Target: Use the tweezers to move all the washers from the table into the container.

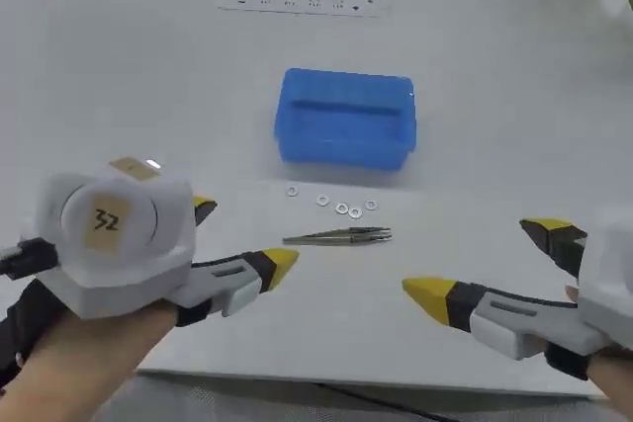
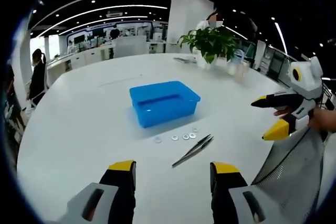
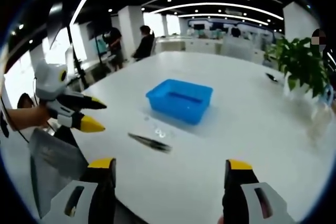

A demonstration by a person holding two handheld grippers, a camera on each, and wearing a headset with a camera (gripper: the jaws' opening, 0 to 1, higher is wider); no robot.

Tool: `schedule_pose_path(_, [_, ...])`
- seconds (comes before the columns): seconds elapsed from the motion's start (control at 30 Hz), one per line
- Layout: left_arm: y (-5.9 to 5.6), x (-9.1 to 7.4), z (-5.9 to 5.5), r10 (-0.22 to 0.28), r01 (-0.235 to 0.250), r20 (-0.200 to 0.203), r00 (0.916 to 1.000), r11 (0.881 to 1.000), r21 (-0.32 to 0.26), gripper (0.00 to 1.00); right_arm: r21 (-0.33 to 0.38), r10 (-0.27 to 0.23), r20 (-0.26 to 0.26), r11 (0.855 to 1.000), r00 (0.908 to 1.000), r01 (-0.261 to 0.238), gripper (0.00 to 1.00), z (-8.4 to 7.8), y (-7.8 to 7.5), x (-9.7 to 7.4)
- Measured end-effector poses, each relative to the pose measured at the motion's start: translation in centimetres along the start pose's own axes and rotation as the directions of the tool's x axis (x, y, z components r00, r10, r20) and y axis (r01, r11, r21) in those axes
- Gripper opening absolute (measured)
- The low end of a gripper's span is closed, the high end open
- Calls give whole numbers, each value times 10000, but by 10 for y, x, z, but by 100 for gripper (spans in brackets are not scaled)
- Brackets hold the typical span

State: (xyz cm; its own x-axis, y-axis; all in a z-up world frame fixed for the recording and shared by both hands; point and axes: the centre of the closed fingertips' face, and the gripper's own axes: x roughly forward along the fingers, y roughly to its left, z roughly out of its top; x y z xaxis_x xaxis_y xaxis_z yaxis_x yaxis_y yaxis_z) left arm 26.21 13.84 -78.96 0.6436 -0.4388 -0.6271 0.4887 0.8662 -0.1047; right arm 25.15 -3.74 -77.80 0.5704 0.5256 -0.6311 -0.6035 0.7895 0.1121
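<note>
A blue plastic container [image 1: 346, 118] [image 2: 164, 102] [image 3: 180, 99] stands on the white table [image 1: 148, 76]. Just in front of it lie several small metal washers [image 1: 341, 208] [image 2: 180, 137] [image 3: 159, 131] in a loose row. Steel tweezers [image 1: 338, 236] [image 2: 192, 150] [image 3: 149, 142] lie flat on the table below the washers. My left gripper [image 1: 242, 234] [image 2: 173, 167] hovers open at the near left, short of the tweezers, holding nothing. My right gripper [image 1: 485, 259] [image 3: 167, 165] hovers open at the near right, also holding nothing.
A ruler-like strip [image 1: 302, 4] lies far back on the table. A potted plant [image 2: 210, 43] [image 3: 300, 64] and small items stand at the far end. The table's near edge [image 1: 326, 378] runs just below the grippers. People stand in the background.
</note>
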Motion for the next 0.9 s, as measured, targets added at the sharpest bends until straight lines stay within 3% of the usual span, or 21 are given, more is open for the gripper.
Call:
schedule_pose_path(0.2, [-4,16,-2,-545,572,-415,9977,9962,653,45,242,235,-146,9994,9996,-231,83,-2,5,7])
schedule_pose_path(0.27, [-11,20,-3,-1036,1083,-557,9931,9901,889,43,247,288,-209,9993,9994,-283,82,-3,6,9])
schedule_pose_path(0.33, [-12,25,-5,-1142,1201,-641,9914,9880,975,44,206,315,-287,9993,9991,-309,82,-4,6,12])
schedule_pose_path(0.4, [-15,29,-12,-1415,1529,-1004,9848,9814,1163,41,231,390,-327,9990,9987,-382,81,-5,7,13])
schedule_pose_path(0.53, [-14,41,-19,-1469,1686,-1450,9785,9742,1503,27,276,581,-476,9980,9972,-568,79,-9,9,18])
schedule_pose_path(0.63, [-15,50,-23,-1583,1883,-1738,9720,9668,1729,24,153,676,-608,9977,9959,-668,78,-10,12,20])
schedule_pose_path(0.8, [-12,62,-29,-1440,1974,-2082,9674,9438,2649,12,87,820,-689,9966,9942,-816,78,-11,15,24])
schedule_pose_path(0.9, [-12,66,-29,-1587,2142,-2233,9617,9438,2517,10,-10,790,-799,9968,9937,-794,77,-13,14,26])
